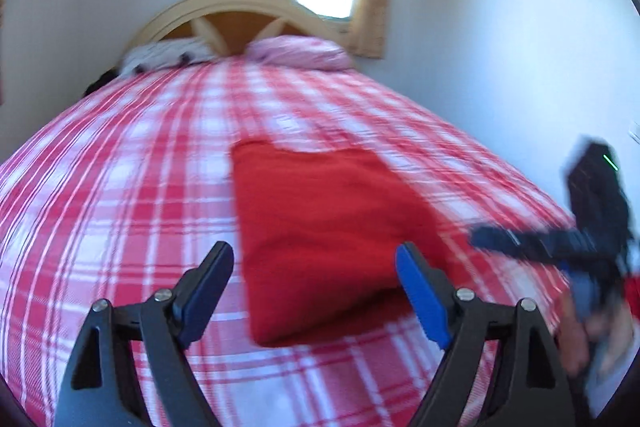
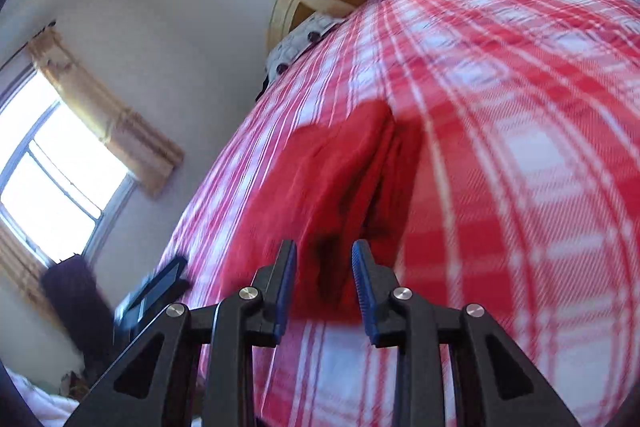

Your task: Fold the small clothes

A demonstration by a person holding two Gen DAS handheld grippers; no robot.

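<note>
Left claw (image 1: 316, 269) hovers with its jaws wide apart over the near end of a folded red cloth (image 1: 320, 227). Right claw (image 2: 324, 275) is partly parted, empty, at the cloth's near edge. Cloth lies mid-bed (image 1: 120, 187), long axis running toward the headboard (image 1: 224, 3).

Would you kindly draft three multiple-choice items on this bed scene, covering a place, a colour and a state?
1. Where does the red garment lie?
A. on the plaid bedspread
B. on the pink pillow
C. on the floor

2. What colour are the left claw's pads?
A. green
B. blue
C. yellow

3. How is the left claw?
A. shut on the garment
B. shut on nothing
C. open

Key: A, plaid shows around the garment; B, the pads are blue; C, its fingers stand wide apart over the cloth.
</note>
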